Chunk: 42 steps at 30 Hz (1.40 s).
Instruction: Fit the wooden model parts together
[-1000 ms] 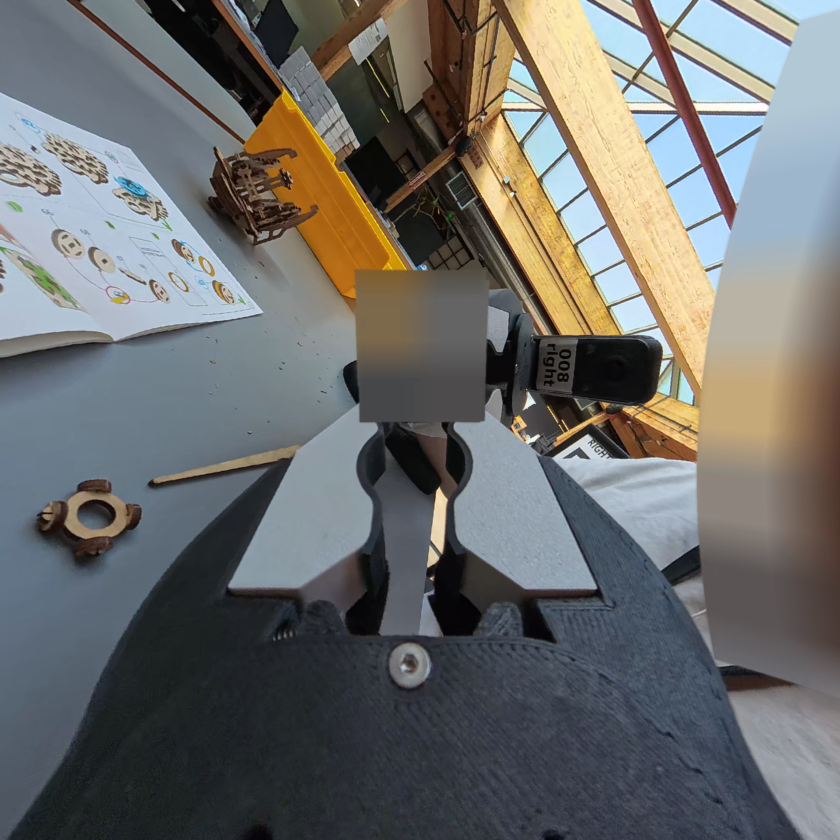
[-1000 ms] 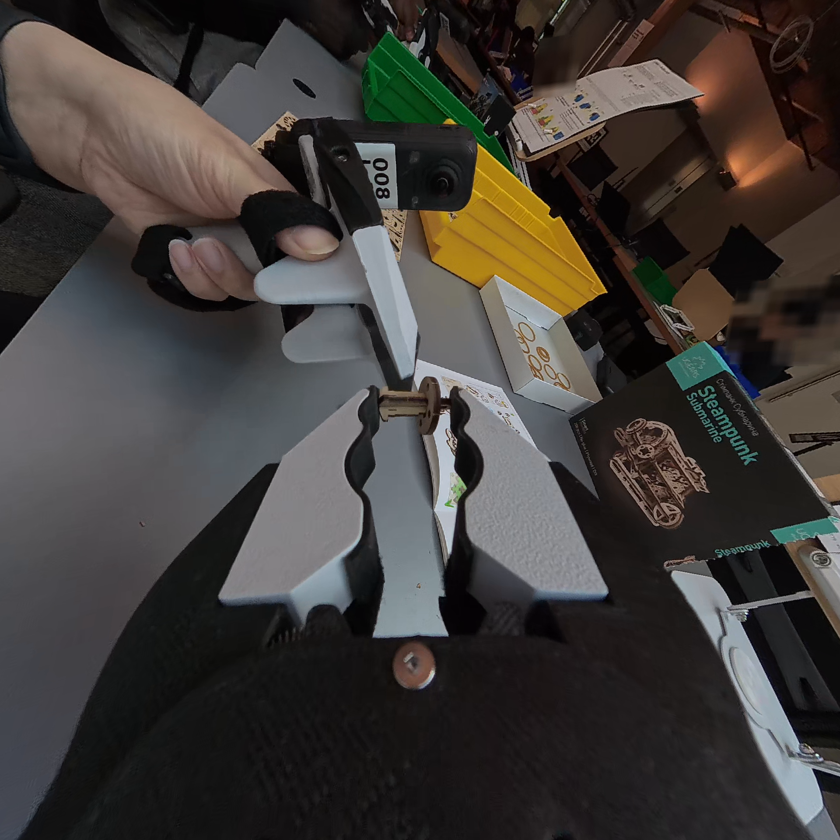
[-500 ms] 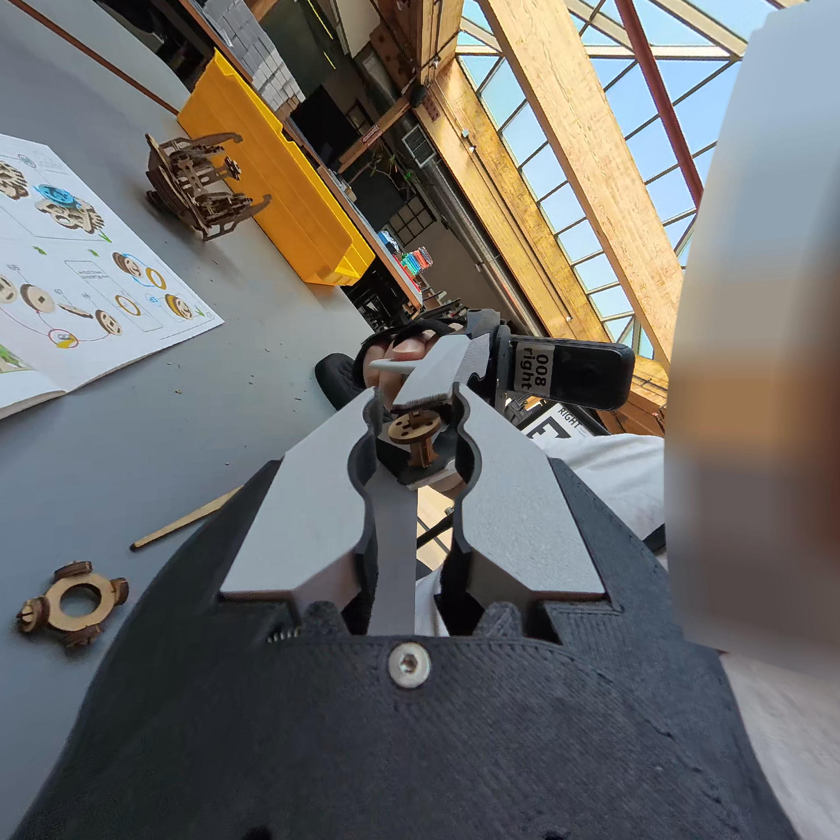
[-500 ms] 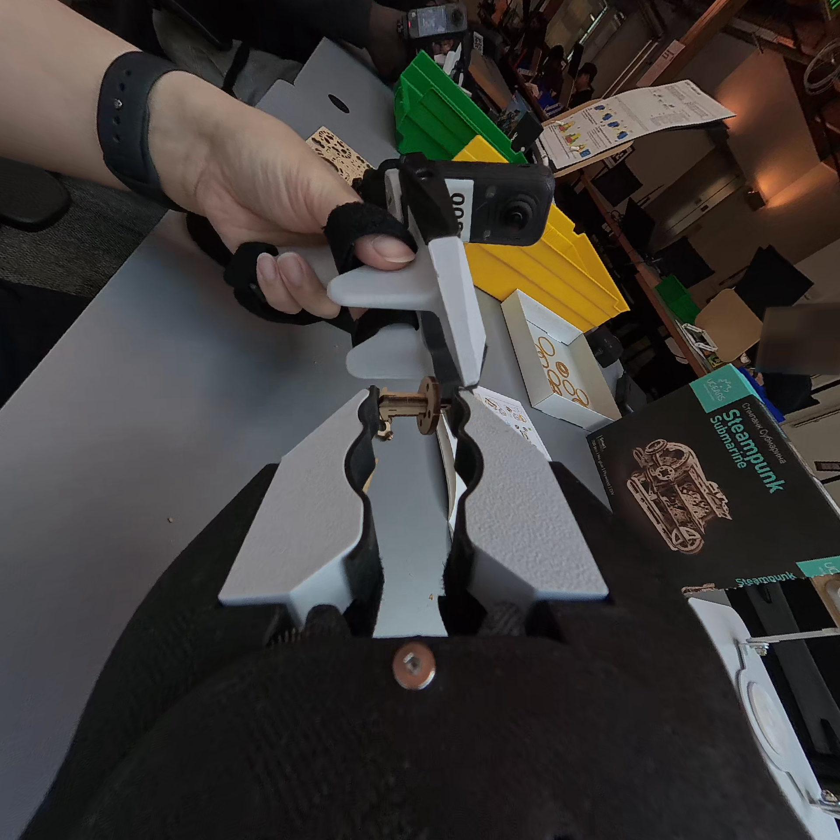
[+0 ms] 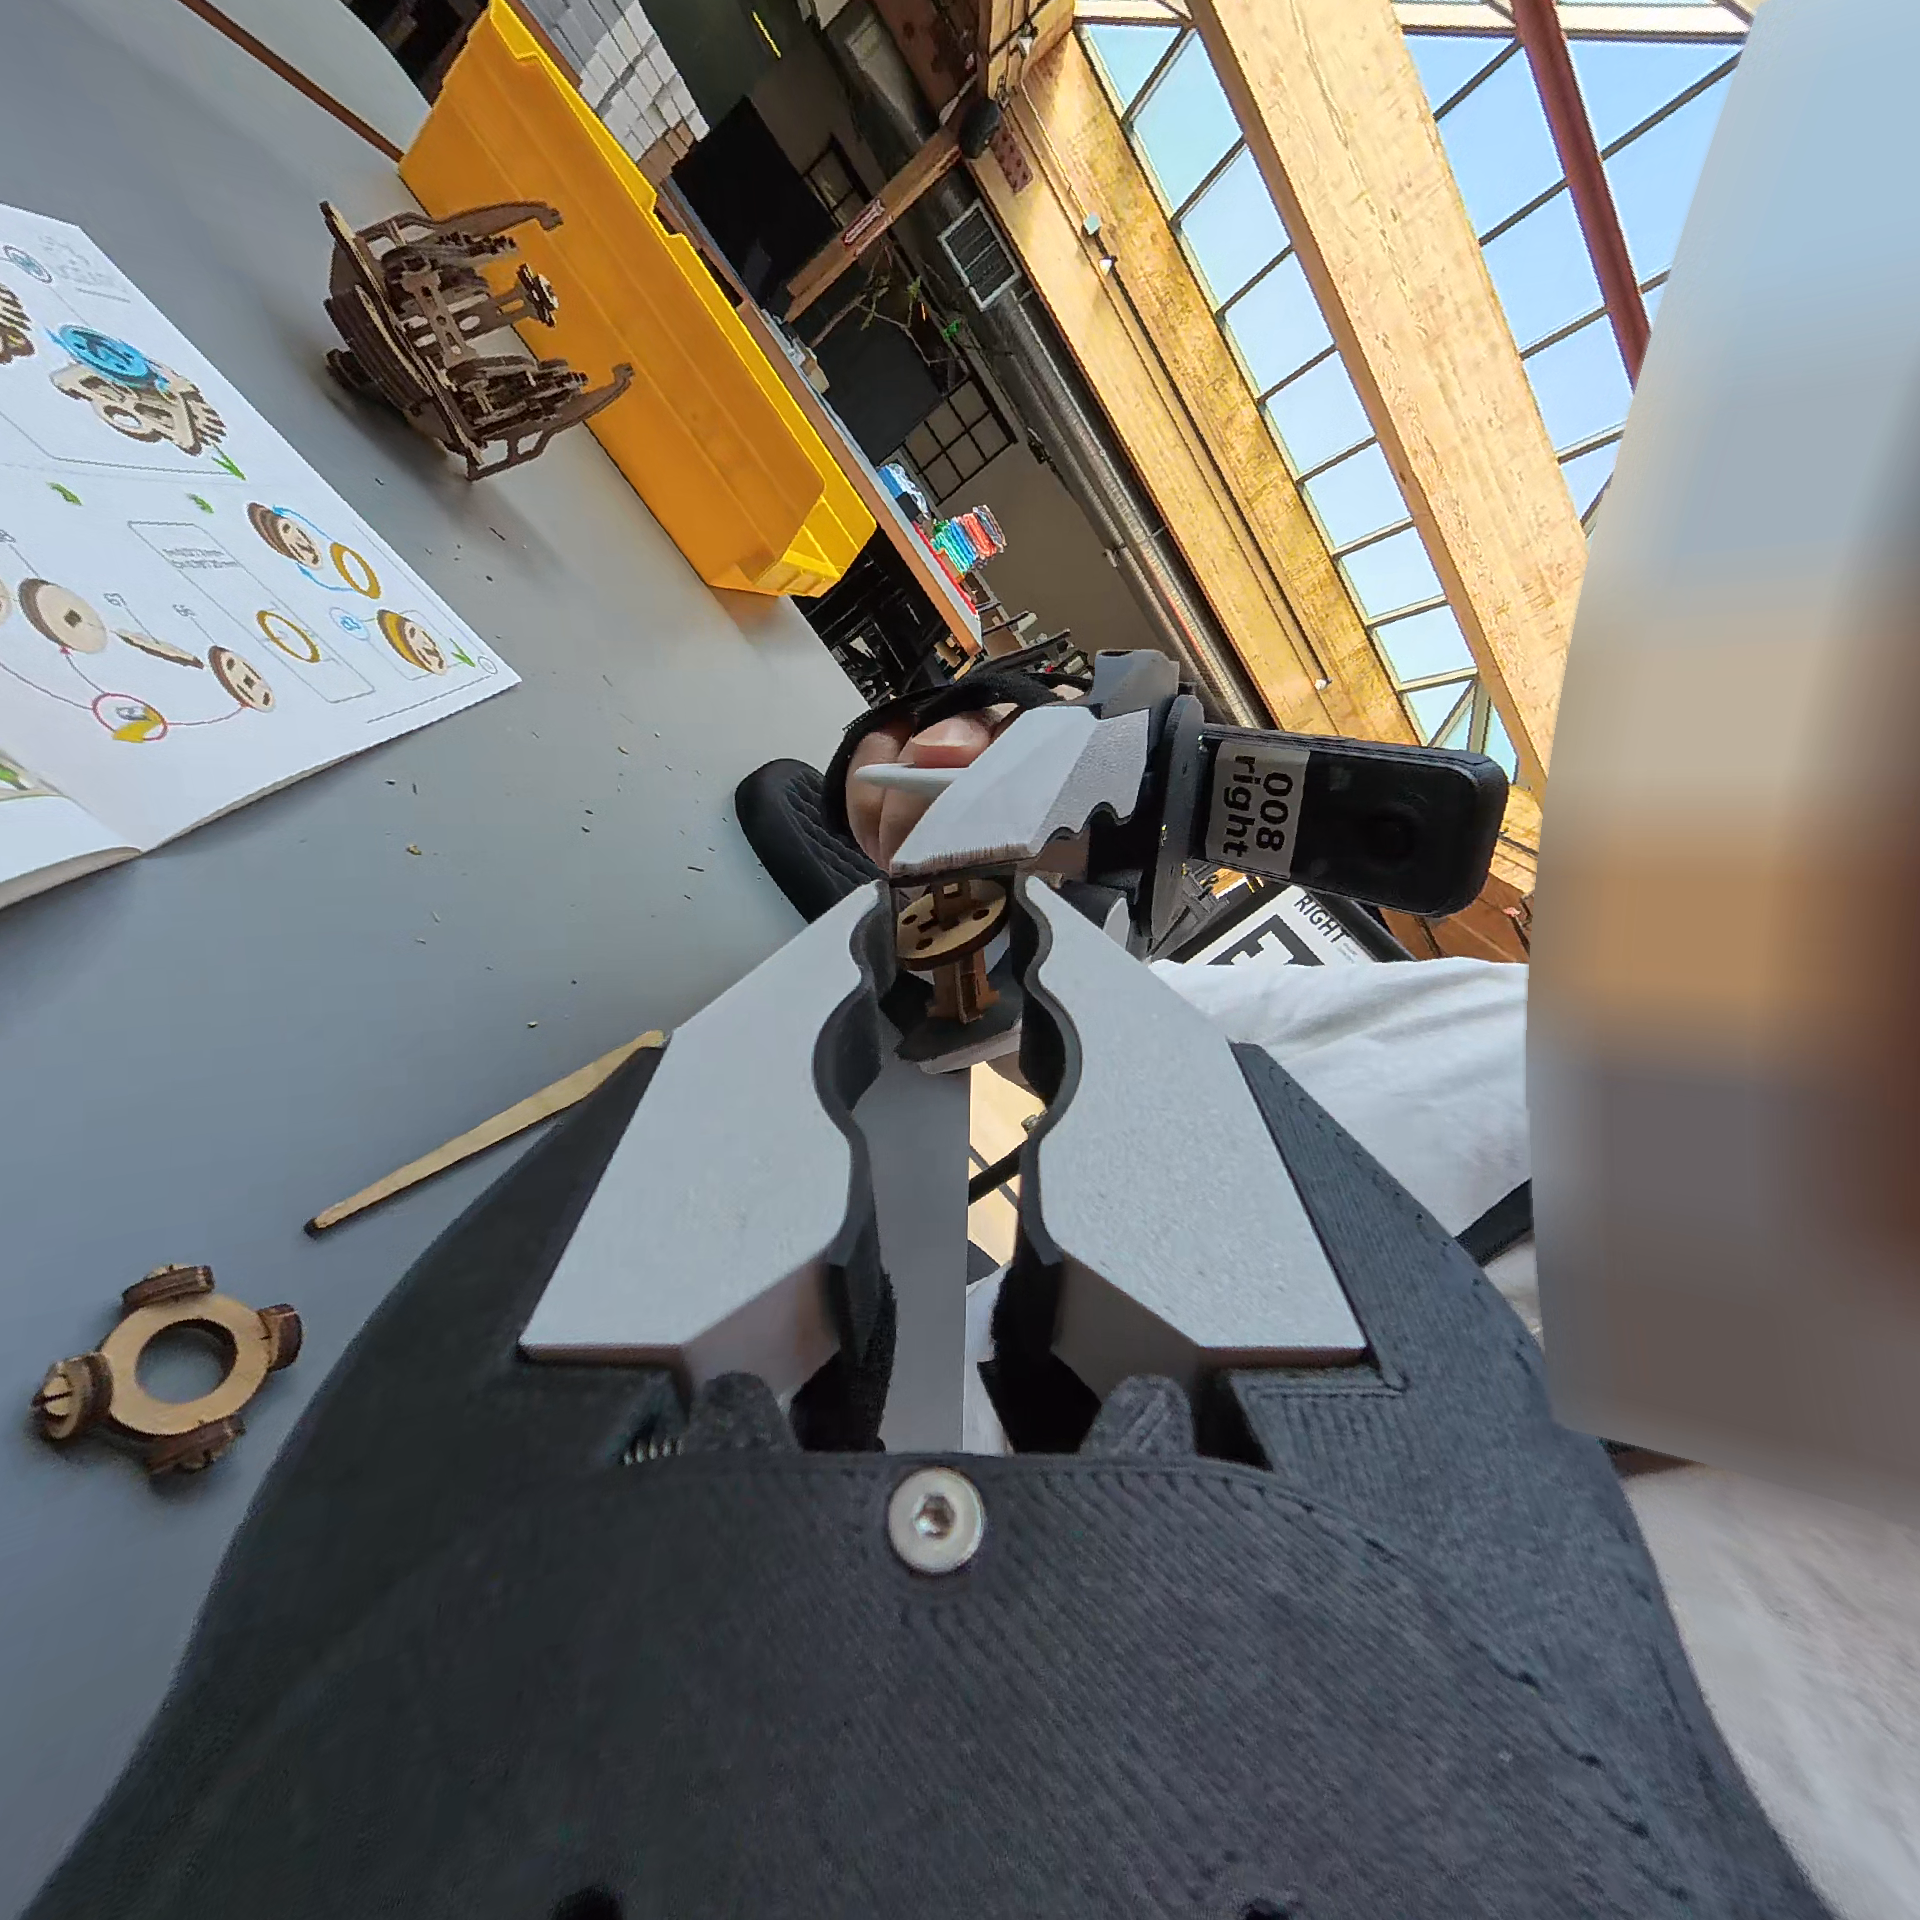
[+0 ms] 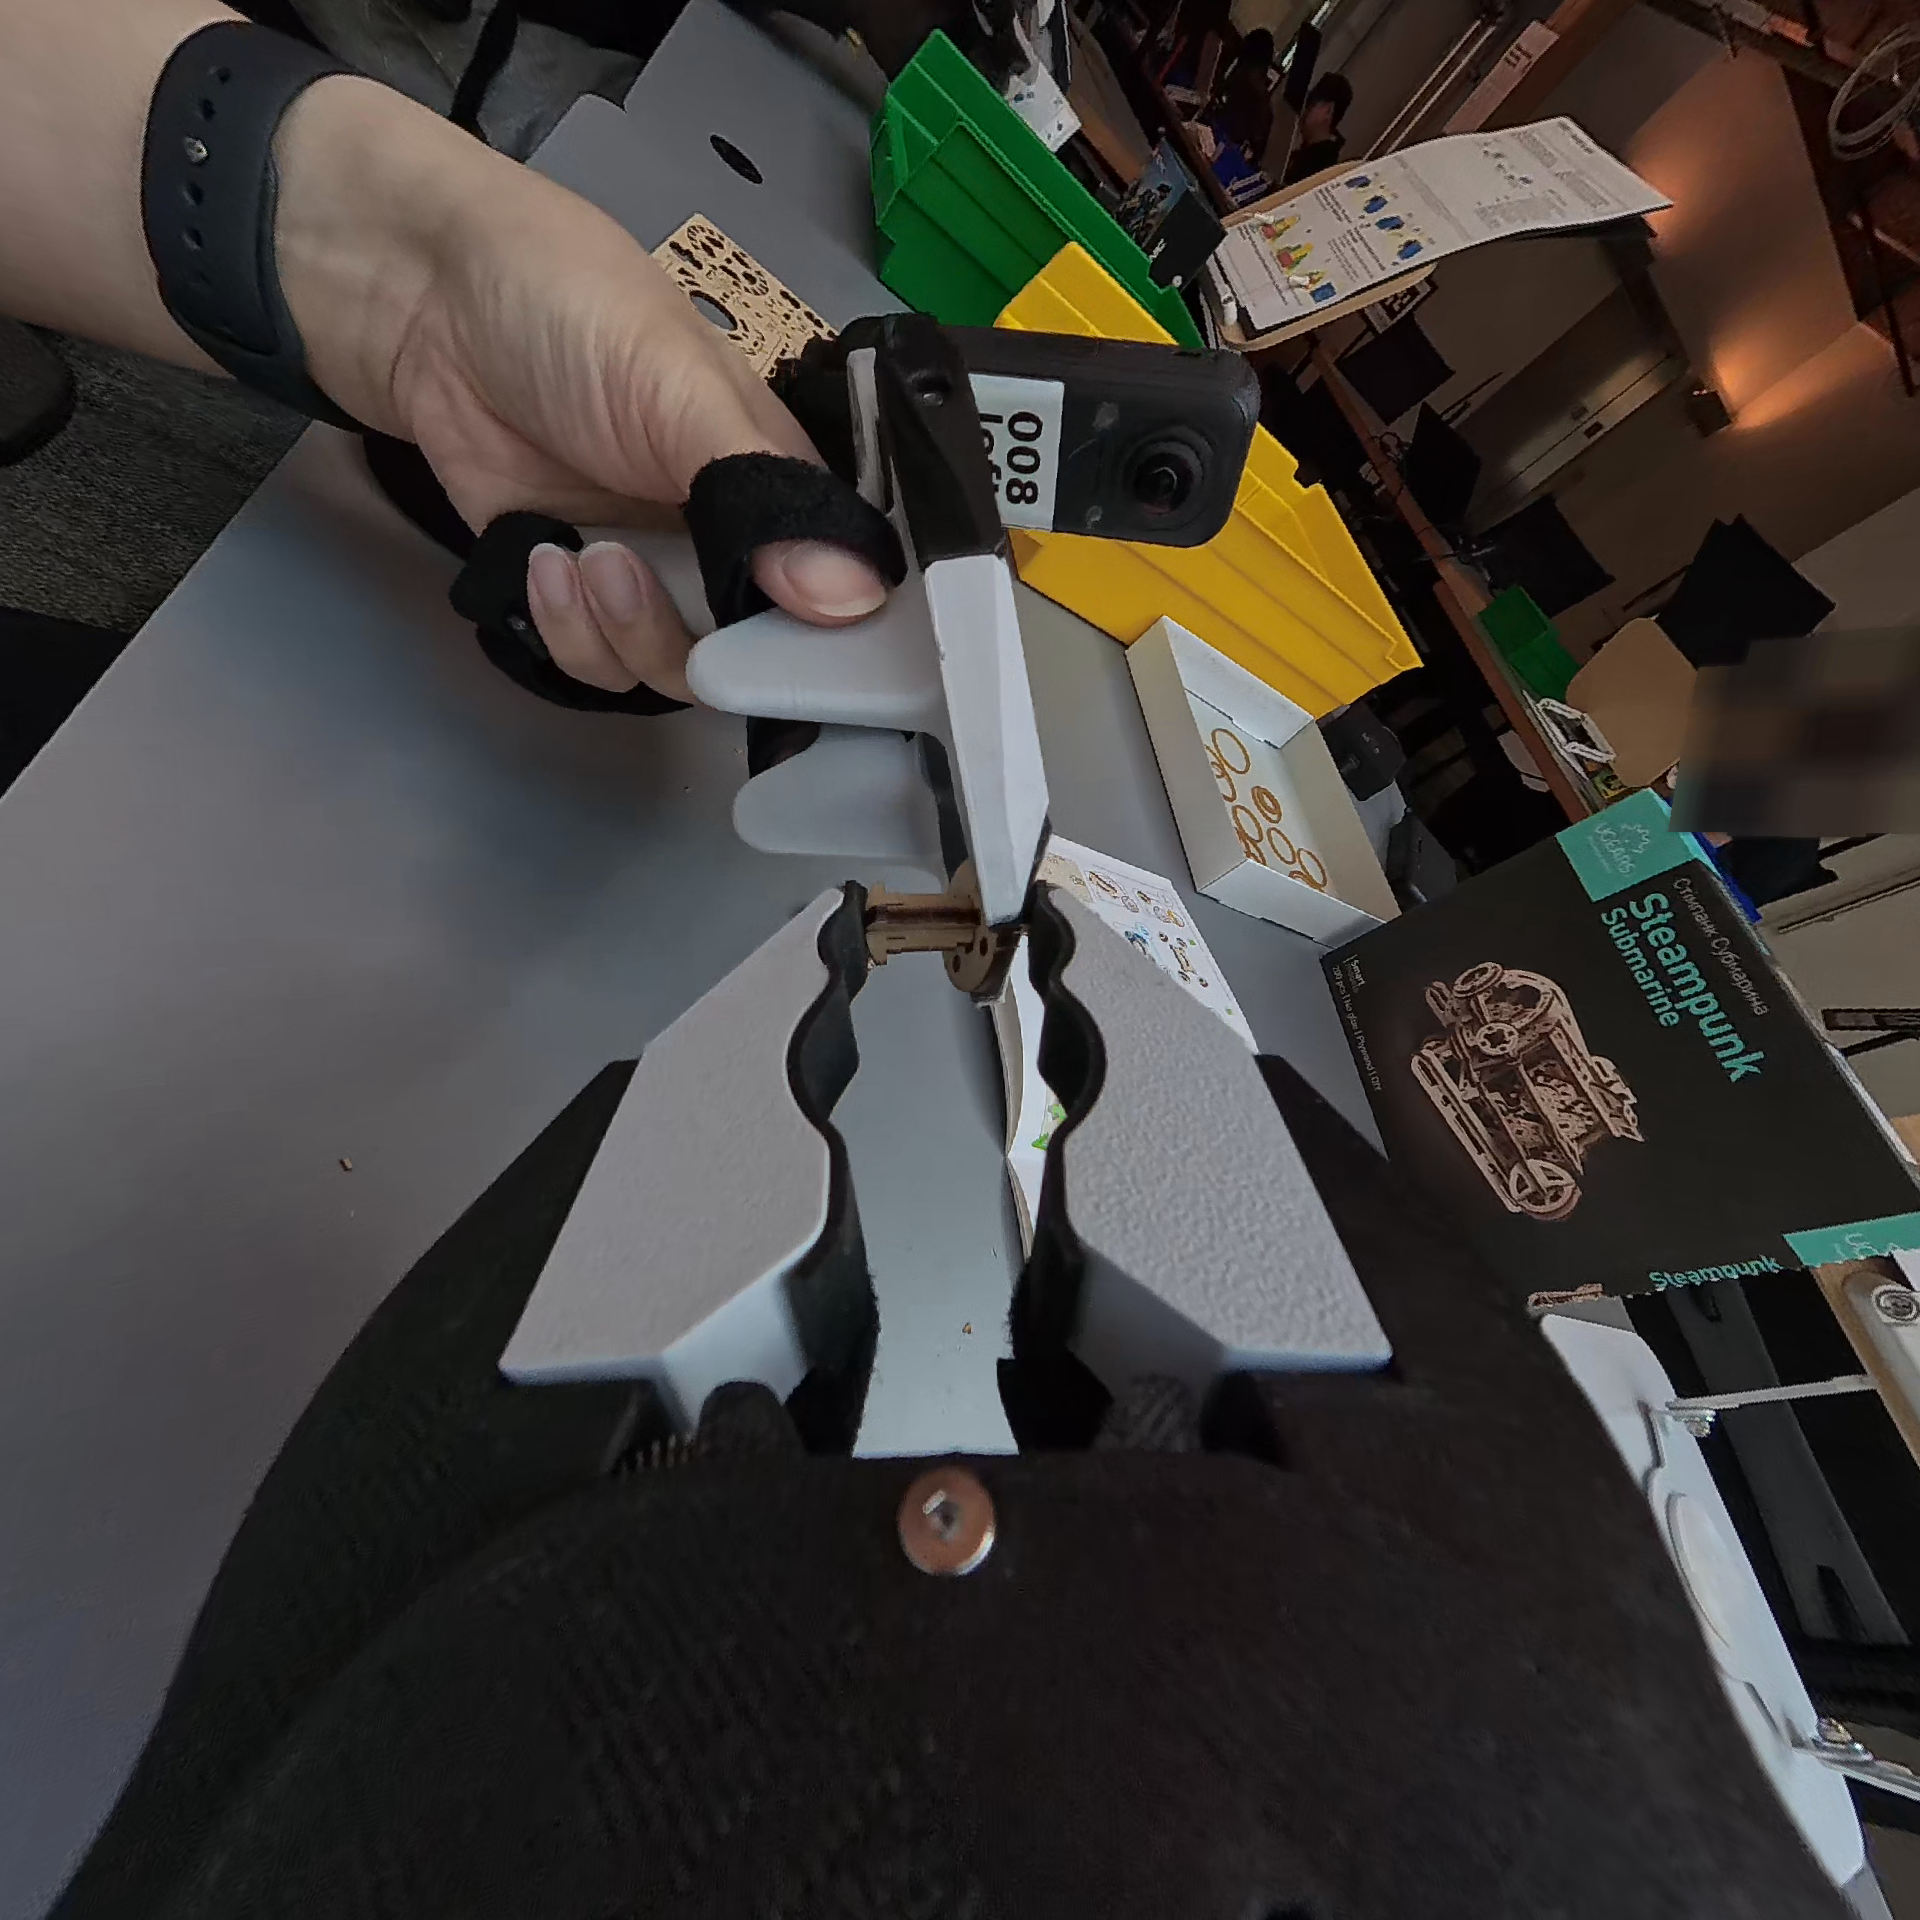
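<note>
Workshop, grey desk, skylight upper right. Right tongs clenched on the axle, a small laser-cut ply shaft with a disc, held mid-frame above the desk. Left tongs straddled the disc, tips not yet pinching; looked released. Likely very light, stiff but brittle: thin tabs would snap if twisted, so grip the shaft ends, push the disc square. Ring and stick lay lower left, manual upper left.

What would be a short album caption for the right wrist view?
Right gripper clamps a small wooden axle-and-disc part as the left gripper closes in.
</note>
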Tool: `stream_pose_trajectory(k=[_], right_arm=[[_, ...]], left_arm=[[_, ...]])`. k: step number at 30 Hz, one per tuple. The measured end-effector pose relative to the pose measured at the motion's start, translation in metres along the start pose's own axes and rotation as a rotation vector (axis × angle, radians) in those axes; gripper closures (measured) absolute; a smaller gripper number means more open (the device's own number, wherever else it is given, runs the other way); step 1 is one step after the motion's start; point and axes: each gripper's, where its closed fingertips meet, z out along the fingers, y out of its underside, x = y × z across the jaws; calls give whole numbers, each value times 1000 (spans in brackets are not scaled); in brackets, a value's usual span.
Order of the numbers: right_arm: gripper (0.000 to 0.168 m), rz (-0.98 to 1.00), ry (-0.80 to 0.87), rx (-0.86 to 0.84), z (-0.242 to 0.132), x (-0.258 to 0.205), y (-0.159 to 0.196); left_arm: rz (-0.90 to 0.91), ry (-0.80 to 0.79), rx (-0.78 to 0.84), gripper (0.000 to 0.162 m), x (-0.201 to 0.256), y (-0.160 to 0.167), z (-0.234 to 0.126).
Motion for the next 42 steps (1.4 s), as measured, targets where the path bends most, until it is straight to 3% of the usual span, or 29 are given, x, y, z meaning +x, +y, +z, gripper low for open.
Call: stream_pose_trajectory(k=[6, 8, 16, 23, 29, 36, 38, 42], right_arm=[[139, 139, -41, 50, -1, 3, -6], [139, 221, -68, 89, -5, 6, -10], [139, 475, -198, 242, -16, 11, -24], [139, 546, -221, 305, -22, 16, -29], [139, 715, -345, 439, -30, 17, -42], [139, 646, -414, 559, -44, 13, -56], [139, 670, -431, 567, -43, 12, -56], [139, 730, -486, 561, -39, 8, -54]], left_arm=[[38, 17, 4, 142, 6, -3, -2], [83, 53, 22, 129, 15, -7, -7], [587, -183, 1, 122, 18, -2, -24], [827, -264, 22, 130, 29, 2, -10], [888, -281, 27, 135, 35, 2, -2], [884, -183, 77, 143, 54, 4, -3], [904, -180, 93, 151, 57, 3, -6], [925, -215, 92, 149, 54, 4, -2]])
